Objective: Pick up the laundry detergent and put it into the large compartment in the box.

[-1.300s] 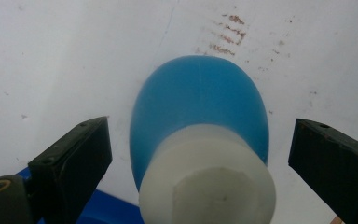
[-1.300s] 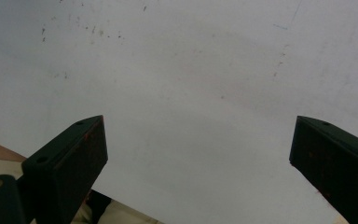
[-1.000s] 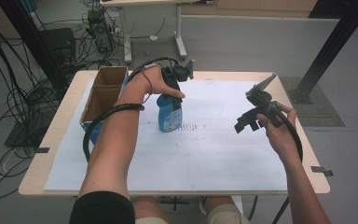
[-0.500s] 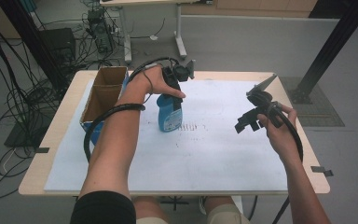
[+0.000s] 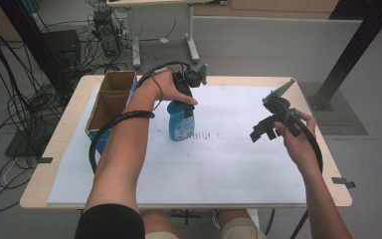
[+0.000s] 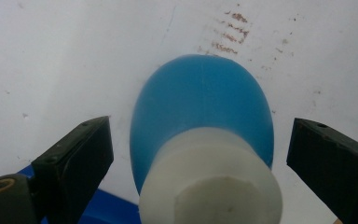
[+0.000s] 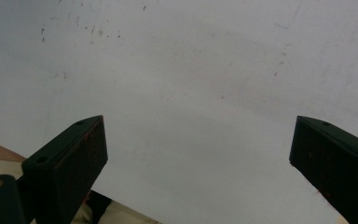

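The blue bottle [image 5: 181,122], white-capped with a printed label, stands upright on the bench [image 5: 238,164] beside the cardboard box [image 5: 110,102]. Left gripper [image 6: 198,154]: jaws apart, straddling its cap. Right gripper [image 7: 198,154]: jaws apart, holding nothing.

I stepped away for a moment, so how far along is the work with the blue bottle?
Done: the blue bottle stands upright on the white mat. In hand: the left gripper hangs open around its white cap, not clamped. Left: closing and lifting. The right gripper waits open.

Both grippers, left gripper [image 5: 185,102] and right gripper [image 5: 263,130], are black with blocky square-ended jaws, thick black cables trailing; black short sleeve [image 5: 110,221], khaki shorts [image 5: 154,233].
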A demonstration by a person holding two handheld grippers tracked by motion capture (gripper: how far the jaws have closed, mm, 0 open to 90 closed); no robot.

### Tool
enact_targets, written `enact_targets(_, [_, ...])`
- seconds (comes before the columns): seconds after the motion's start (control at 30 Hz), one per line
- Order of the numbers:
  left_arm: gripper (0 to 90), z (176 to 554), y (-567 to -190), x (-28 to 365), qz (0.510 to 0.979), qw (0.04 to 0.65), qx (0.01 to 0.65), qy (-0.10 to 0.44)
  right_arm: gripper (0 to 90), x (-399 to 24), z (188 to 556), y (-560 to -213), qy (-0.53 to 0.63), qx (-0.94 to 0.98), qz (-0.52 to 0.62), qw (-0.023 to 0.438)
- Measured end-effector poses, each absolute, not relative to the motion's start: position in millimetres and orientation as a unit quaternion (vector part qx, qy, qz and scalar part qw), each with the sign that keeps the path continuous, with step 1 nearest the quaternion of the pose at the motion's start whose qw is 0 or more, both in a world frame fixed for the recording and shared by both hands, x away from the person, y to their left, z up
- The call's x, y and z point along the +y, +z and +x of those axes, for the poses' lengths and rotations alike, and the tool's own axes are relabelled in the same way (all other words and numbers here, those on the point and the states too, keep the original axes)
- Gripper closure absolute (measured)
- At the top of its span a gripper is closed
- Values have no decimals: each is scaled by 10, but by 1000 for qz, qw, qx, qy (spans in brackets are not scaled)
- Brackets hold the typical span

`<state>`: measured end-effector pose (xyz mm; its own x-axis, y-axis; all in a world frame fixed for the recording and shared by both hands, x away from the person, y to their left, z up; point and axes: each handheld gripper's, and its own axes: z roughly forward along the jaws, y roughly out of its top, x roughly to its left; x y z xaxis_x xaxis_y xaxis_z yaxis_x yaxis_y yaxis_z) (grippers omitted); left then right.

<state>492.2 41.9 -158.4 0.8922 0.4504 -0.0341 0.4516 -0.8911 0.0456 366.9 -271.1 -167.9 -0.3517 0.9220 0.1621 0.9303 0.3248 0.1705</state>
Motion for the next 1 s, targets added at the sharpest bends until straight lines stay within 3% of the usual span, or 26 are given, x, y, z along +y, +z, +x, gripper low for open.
enact_targets(1.0, [156,4899,-1640,389,974,22,227,-6,42,-2721,3669,-1701,-118,-814,-569,18])
